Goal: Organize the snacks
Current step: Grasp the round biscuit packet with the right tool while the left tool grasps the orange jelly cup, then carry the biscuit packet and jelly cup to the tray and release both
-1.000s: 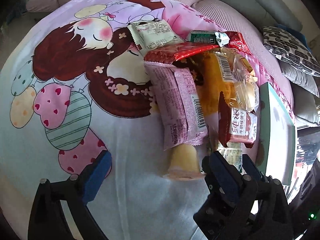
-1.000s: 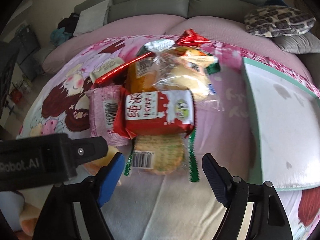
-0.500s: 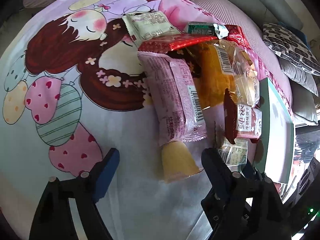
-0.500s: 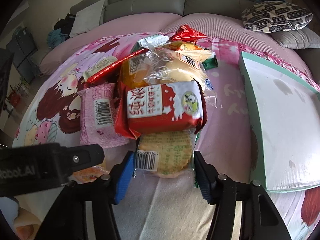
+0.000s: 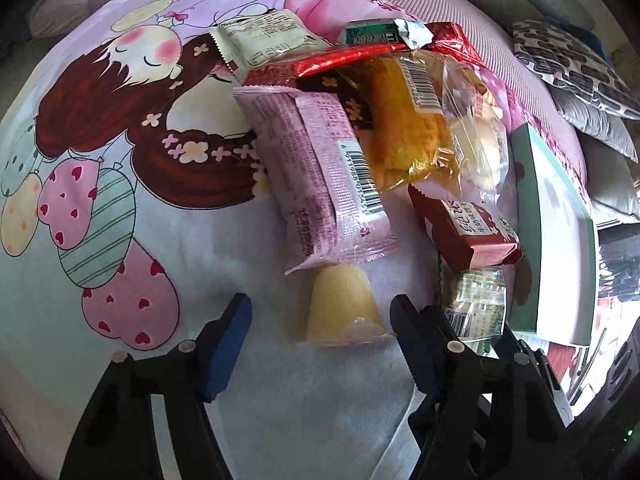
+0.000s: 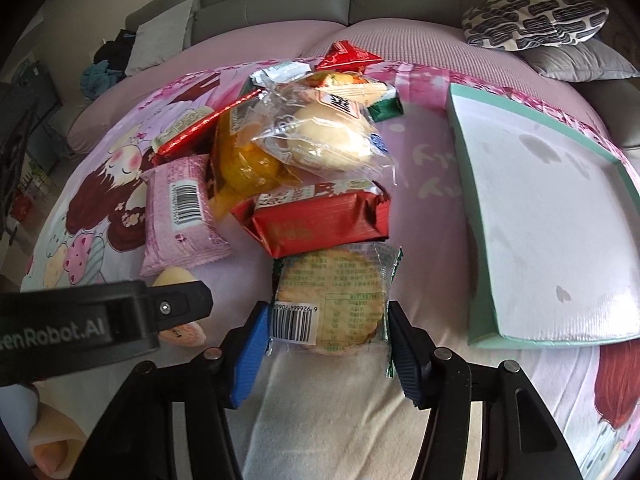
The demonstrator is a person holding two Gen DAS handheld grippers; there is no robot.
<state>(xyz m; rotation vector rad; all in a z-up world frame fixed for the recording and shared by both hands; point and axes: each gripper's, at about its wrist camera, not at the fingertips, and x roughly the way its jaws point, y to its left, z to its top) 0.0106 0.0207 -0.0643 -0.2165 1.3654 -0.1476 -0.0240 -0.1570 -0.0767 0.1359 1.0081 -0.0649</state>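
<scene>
The cracker packet [image 6: 334,300] lies at the near edge of the snack pile [image 6: 288,152] on the cartoon bedsheet [image 5: 100,160], clenched between the right hand-held gripper [image 6: 326,346] pads. The left hand-held gripper [image 5: 320,320] is closing around the yellow jelly cup [image 5: 344,308] — pads not yet touching. A green-rimmed tray [image 6: 600,336] sits right of the pile.

Both wrist views steeply downward, close over the snack pile [image 5: 360,152], shared, apparently from opposite sides
</scene>
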